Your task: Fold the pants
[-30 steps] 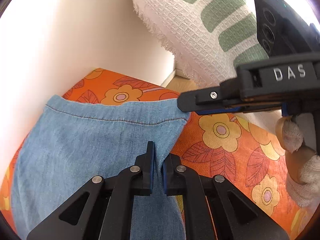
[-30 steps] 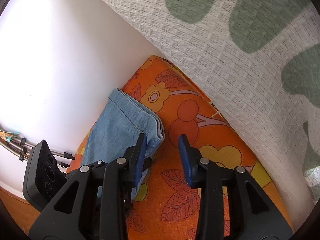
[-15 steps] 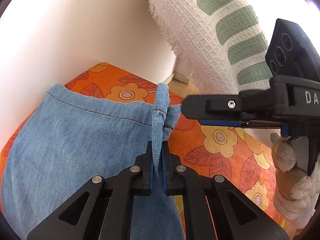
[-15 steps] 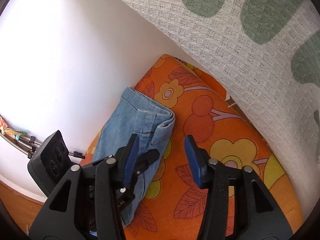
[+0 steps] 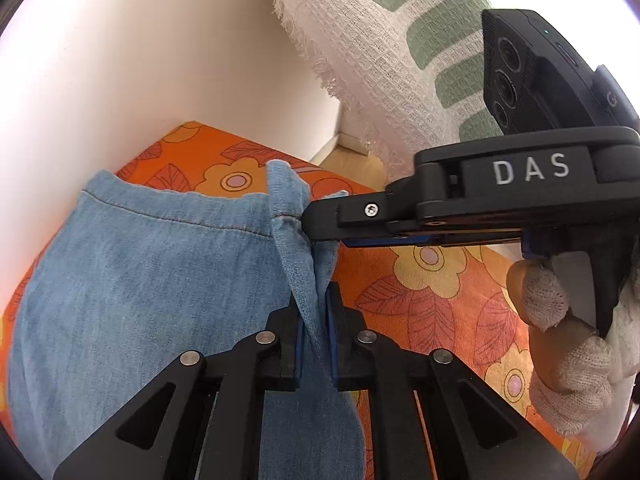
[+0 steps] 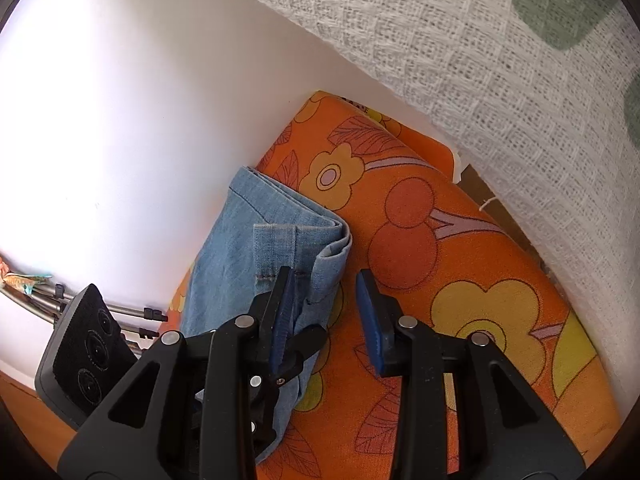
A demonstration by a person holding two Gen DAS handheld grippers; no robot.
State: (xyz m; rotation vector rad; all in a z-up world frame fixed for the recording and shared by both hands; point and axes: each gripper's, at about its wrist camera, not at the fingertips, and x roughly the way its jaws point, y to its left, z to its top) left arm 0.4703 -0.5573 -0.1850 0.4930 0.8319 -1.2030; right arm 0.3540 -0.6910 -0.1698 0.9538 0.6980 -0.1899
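Light blue denim pants (image 5: 160, 280) lie on an orange flowered cloth (image 5: 420, 292) beside a white wall. My left gripper (image 5: 316, 320) is shut on the right edge of the pants near the hem and lifts a ridge of fabric. My right gripper (image 6: 326, 304) is open; its left finger rests by the raised hem corner of the pants (image 6: 276, 244), its right finger over the cloth. In the left wrist view the right gripper (image 5: 332, 232) comes in from the right, its tips at the lifted hem.
A white wall (image 5: 140, 60) stands right behind the pants. A white woven curtain with green patches (image 6: 500, 60) hangs at the right, close to the cloth's edge. Wooden floor (image 5: 348, 160) shows past the cloth's far corner. Metal rods (image 6: 80, 304) lie at left.
My left gripper has pulled the pinched pants edge up higher, so the hem stands in a ridge. My right gripper has moved closer to that hem corner, still open.
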